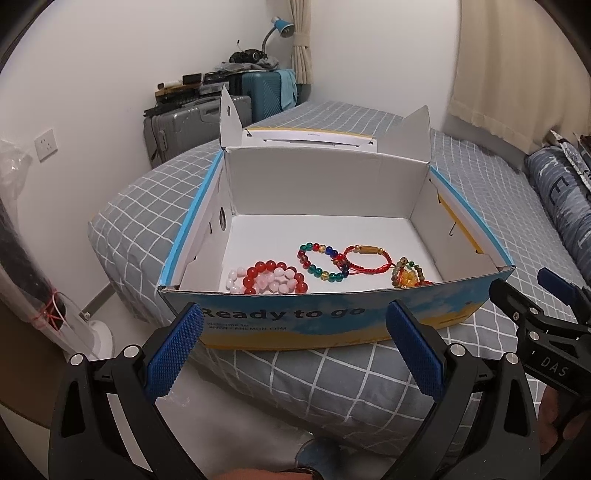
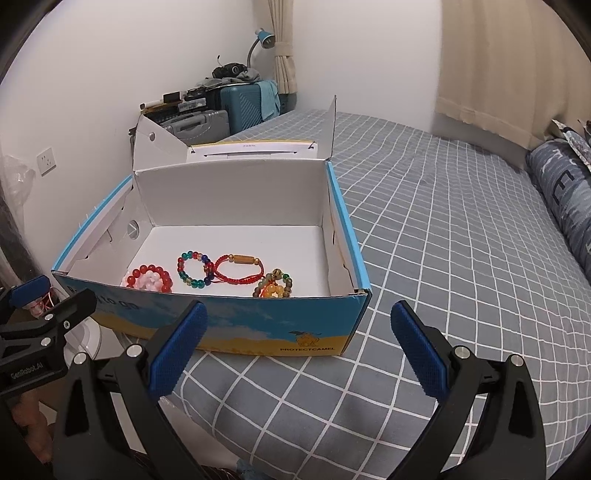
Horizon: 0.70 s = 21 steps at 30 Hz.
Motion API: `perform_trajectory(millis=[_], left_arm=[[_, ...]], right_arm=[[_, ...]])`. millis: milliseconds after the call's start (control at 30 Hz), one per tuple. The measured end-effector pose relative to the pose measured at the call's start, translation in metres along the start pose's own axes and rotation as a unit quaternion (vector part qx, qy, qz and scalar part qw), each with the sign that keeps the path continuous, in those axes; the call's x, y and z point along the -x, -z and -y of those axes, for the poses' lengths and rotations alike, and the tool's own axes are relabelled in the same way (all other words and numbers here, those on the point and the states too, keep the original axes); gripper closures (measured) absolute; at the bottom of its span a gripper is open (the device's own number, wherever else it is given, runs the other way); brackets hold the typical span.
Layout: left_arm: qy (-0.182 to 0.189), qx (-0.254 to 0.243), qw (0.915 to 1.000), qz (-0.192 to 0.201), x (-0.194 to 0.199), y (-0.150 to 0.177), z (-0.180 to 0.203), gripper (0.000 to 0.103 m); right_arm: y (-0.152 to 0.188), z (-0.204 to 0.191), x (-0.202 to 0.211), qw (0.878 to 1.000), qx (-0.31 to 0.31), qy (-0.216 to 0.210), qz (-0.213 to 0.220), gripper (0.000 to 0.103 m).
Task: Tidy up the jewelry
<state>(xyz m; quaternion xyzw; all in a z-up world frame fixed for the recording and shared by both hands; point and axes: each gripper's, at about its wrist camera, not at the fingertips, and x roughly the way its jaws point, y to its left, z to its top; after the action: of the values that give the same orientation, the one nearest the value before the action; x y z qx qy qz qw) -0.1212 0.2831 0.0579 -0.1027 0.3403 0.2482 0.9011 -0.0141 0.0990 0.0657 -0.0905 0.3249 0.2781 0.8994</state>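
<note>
An open blue and yellow cardboard box point(image 1: 317, 317) point(image 2: 258, 325) stands on the bed. Inside lie a red bead bracelet point(image 1: 275, 267) point(image 2: 162, 275) over a pink one point(image 1: 236, 280), a multicolour bead bracelet point(image 1: 314, 260) point(image 2: 186, 267), a red cord bracelet point(image 1: 367, 254) point(image 2: 240, 264) and a brown-and-orange bead bracelet point(image 1: 408, 271) point(image 2: 273, 286). My left gripper point(image 1: 295, 347) is open and empty before the box's front wall. My right gripper point(image 2: 299, 347) is open and empty at the box's front right corner. Each gripper also shows in the other's view point(image 1: 539, 306) point(image 2: 40, 302).
The bed has a grey checked cover point(image 2: 443, 240). A dark patterned pillow point(image 2: 561, 192) lies at the right. Suitcases point(image 1: 229, 110) and a blue lamp point(image 1: 282, 27) stand by the far wall. A white fan base point(image 1: 99, 332) stands on the floor at left.
</note>
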Motion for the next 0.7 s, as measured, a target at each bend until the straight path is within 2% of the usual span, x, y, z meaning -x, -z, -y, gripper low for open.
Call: perform_trajectory(millis=[700], left_arm=[[0.013,0.007,0.9999,0.0,-0.002,-0.0005,0.0,0.006]], right_arm=[[-0.0001,-0.0003,-0.0051,1.0,0.001,0.005,-0.001,0.008]])
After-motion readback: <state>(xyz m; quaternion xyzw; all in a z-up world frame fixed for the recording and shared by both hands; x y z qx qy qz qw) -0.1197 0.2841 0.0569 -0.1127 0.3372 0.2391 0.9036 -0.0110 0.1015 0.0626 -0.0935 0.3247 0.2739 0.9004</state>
